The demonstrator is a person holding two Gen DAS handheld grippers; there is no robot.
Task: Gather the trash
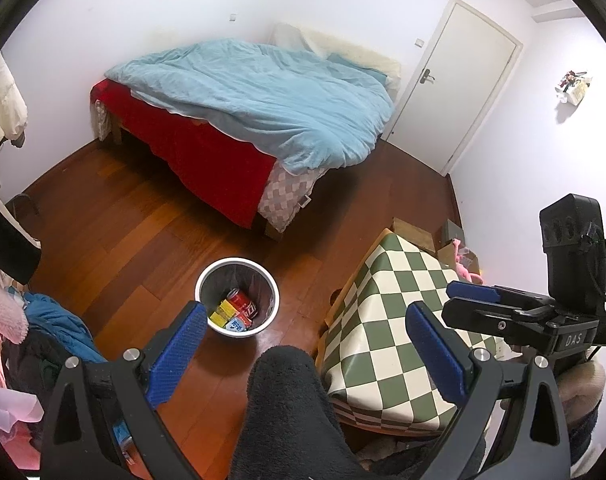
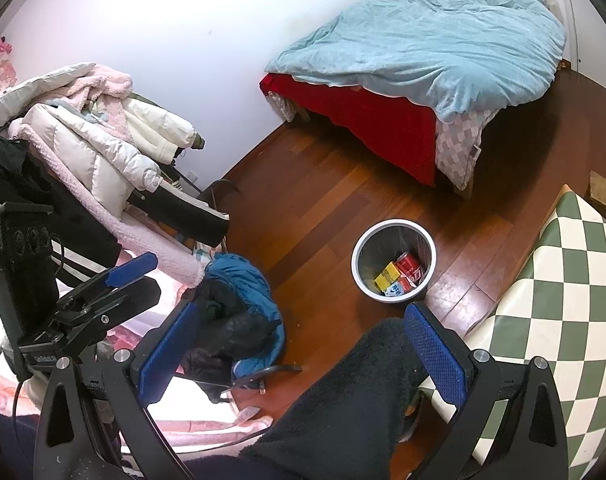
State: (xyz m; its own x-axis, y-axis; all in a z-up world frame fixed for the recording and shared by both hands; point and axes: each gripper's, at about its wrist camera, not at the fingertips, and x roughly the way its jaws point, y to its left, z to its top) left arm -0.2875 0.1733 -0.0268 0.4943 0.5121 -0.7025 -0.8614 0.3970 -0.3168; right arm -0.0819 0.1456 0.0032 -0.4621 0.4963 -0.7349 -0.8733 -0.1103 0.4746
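Both grippers hang above the wooden floor point(image 1: 151, 216) with nothing in them. The left gripper point(image 1: 307, 344) has its blue pads point(image 1: 175, 350) spread wide apart, released and empty. The right gripper point(image 2: 299, 352) is just the same, pads point(image 2: 435, 356) far apart, gripping nothing. From the left wrist view the right gripper shows at the far right over the tabletop's edge; there its blue-tipped fingers seem close together, but its own camera shows them plainly apart.

The bin point(image 1: 237, 297) stands upright on the floor, between the bed point(image 1: 255, 96) and the person's dark fleecy leg point(image 1: 287, 412), just beside the checked tabletop point(image 1: 391, 320). It is a round white-rimmed pail with a dark liner. The trash lies at its bottom: a red can point(image 1: 243, 304) on its side, a yellow box point(image 1: 223, 312) touching it, and a small blue-and-white packet point(image 1: 235, 325) against the near wall. In the right wrist view the same three things show, can point(image 2: 411, 266), yellow box point(image 2: 387, 274) and packet point(image 2: 395, 289), packed together low in the bin point(image 2: 393, 260).

The green-and-cream tabletop point(image 2: 563, 300) looks bare where it shows. The bed carries a rumpled pale blue duvet point(image 2: 435, 40) over a red sheet point(image 2: 383, 128). To the left a heap of coats point(image 2: 91, 136), white, pink and black, is piled up, and a blue jacket point(image 2: 243, 280) slumps on a chair near the floor. A white door point(image 1: 459, 80) stands shut behind the bed.
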